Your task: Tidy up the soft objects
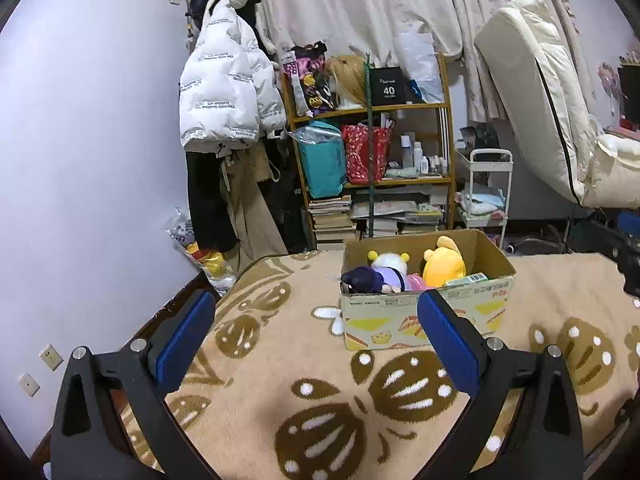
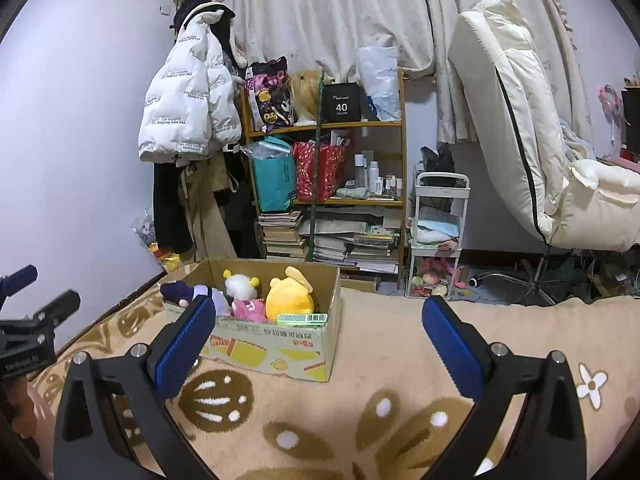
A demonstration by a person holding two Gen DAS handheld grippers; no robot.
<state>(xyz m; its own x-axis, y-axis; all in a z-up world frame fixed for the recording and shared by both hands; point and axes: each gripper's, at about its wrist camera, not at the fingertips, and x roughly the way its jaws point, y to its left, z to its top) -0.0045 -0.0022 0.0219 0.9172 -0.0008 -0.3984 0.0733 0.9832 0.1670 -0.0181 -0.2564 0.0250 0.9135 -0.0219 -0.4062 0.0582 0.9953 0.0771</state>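
Left tool (image 1: 316, 340) spread wide, grasping nothing, poised over the tan blanket (image 1: 280, 380) with its brown beetle-like pattern. Right tool (image 2: 316, 344) likewise released, empty between the blue pads (image 2: 182, 350).

Ahead of the left tool and slightly right, an open cardboard box (image 1: 424, 320) sat on the blanket, its near wall just behind the right pad in that view. Ahead and left of the right tool, the same box (image 2: 280, 354), with bare blanket running open to the right of it. Blanket's far edge lay just beyond the box; to the left tool's left, the bed edge ran close along the pale wall (image 1: 92, 160).

Counted in the box: three plush toys, namely a yellow one (image 2: 289, 300), a white-headed one in pink (image 2: 242, 294), and a dark-capped one in purple (image 2: 188, 292) leaning over the left rim. Also one green packet (image 2: 302, 319) with a barcode against the near wall.

Box printing seen but not legible. Beyond, on the wooden shelf (image 2: 360, 125), a black box (image 2: 341, 102) read "40 COLORS".
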